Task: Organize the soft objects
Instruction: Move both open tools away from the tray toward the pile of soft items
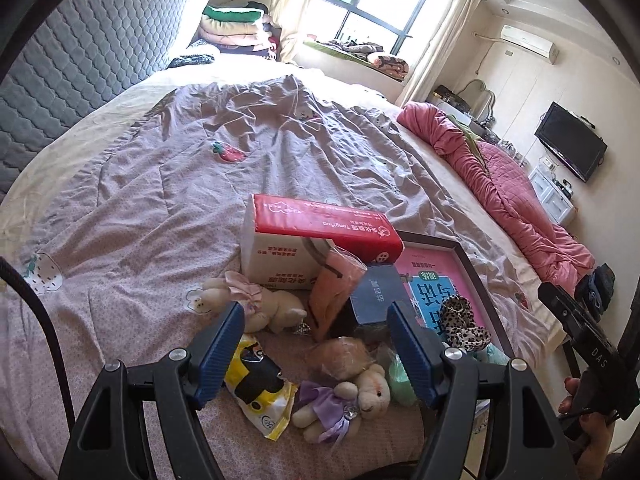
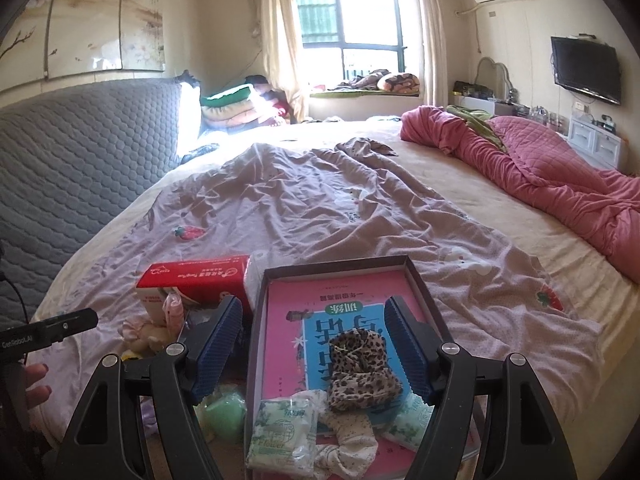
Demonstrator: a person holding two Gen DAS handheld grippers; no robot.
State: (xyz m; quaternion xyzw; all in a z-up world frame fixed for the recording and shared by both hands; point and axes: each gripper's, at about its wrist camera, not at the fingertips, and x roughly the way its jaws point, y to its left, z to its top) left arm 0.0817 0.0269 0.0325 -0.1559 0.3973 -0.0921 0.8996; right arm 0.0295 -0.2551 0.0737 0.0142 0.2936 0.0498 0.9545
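**Soft toys and pouches on a bed, with two empty grippers above them**

A small plush bear in a purple dress (image 1: 344, 404) lies on its side on the lilac quilt (image 1: 160, 184), just ahead of and below the left gripper (image 1: 316, 348). Its long axis runs roughly across the view, head to the right and legs to the left, so it lies crosswise to the fingers. Both blue fingers (image 1: 218, 352) stand wide apart with nothing between the pads. Judging by position, this is the nearer hand for the bear.

Around the bear lie a yellow and black packet (image 1: 256, 384), a second cream plush toy (image 1: 272, 308), a green soft lump (image 1: 400, 380), and farther off a red and white tissue pack (image 1: 316, 236).

To the right sits a dark-rimmed shallow box (image 2: 260, 320) lined with a pink book. Inside it are a leopard-print scrunchie (image 2: 360, 368), a floral scrunchie (image 2: 352, 436) and a tissue packet (image 2: 280, 432). The right gripper (image 2: 316, 348) hovers over the box, fingers wide and empty, with the leopard scrunchie between and beneath them.

A pink blanket (image 2: 540, 172) is bunched along the bed's far right side.
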